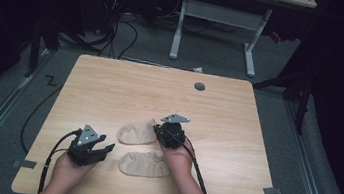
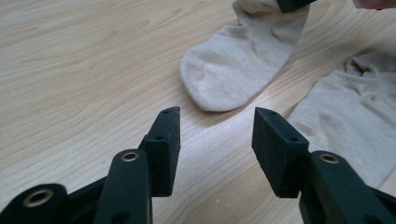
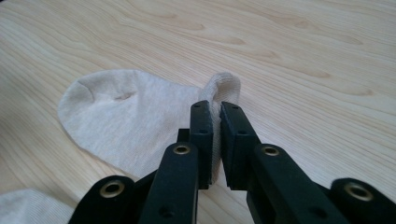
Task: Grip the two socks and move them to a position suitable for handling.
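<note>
Two beige ankle socks lie on the wooden table [image 1: 111,84]. The far sock [image 1: 136,132] [image 2: 238,56] [image 3: 126,116] lies flat with its toe to the left. My right gripper [image 1: 158,129] [image 3: 215,116] is shut on that sock's cuff edge, and the fabric stands pinched up between the two pads. The near sock [image 1: 143,165] [image 2: 355,121] rests flat by the right hand. My left gripper [image 1: 109,147] [image 2: 215,128] hovers low over bare wood to the left of the socks, jaws open and nothing between them.
A round grey cable hole [image 1: 199,86] sits near the table's far edge. Tape marks [image 1: 272,191] lie at the near corners. Beyond the table, a white desk frame [image 1: 218,17] and cables lie on the dark floor.
</note>
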A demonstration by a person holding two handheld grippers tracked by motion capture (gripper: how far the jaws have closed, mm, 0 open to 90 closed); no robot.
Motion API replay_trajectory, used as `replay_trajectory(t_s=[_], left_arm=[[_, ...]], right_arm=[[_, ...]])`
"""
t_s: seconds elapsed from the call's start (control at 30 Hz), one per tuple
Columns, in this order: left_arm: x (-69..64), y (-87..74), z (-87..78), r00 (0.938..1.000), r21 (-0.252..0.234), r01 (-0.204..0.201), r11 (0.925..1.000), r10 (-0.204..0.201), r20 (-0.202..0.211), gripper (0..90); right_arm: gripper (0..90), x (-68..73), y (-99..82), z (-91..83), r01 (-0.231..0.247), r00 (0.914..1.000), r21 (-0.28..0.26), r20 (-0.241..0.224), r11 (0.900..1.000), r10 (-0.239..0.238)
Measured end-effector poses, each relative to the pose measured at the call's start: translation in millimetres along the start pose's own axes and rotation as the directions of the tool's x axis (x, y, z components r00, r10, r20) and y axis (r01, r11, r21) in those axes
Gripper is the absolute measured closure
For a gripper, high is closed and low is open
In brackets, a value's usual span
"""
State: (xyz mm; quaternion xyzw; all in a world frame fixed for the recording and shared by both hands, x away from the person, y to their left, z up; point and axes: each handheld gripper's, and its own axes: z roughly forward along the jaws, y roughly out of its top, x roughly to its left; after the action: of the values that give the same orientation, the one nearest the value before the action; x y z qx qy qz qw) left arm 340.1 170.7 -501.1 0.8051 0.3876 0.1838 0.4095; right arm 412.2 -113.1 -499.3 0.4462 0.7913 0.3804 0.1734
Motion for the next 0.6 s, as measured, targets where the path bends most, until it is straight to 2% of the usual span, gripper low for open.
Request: replay_trajectory(t_s=[0.2, 0.5, 0.6], left_arm=[[1.7, 0.2, -0.8, 1.0000, -0.002, 0.001, 1.0000, -0.001, -0.002, 52.4], [4.8, 0.5, 4.5, 1.0000, 0.009, 0.006, 0.9999, -0.006, -0.002, 52.4], [6.8, 0.6, 9.8, 0.9996, 0.017, 0.026, 0.9995, -0.026, 0.007, 52.3]], right_arm=[[83.9, -11.0, -8.4, -3.8, 0.004, 0.9995, 0.019, 0.031, 0.9998, -0.005], [83.3, -28.3, -28.3, -7.6, -0.027, 0.9981, 0.051, 0.057, 0.9983, 0.024], [79.3, -32.5, -31.8, -10.1, -0.032, 0.9977, 0.052, 0.062, 0.9982, 0.028]])
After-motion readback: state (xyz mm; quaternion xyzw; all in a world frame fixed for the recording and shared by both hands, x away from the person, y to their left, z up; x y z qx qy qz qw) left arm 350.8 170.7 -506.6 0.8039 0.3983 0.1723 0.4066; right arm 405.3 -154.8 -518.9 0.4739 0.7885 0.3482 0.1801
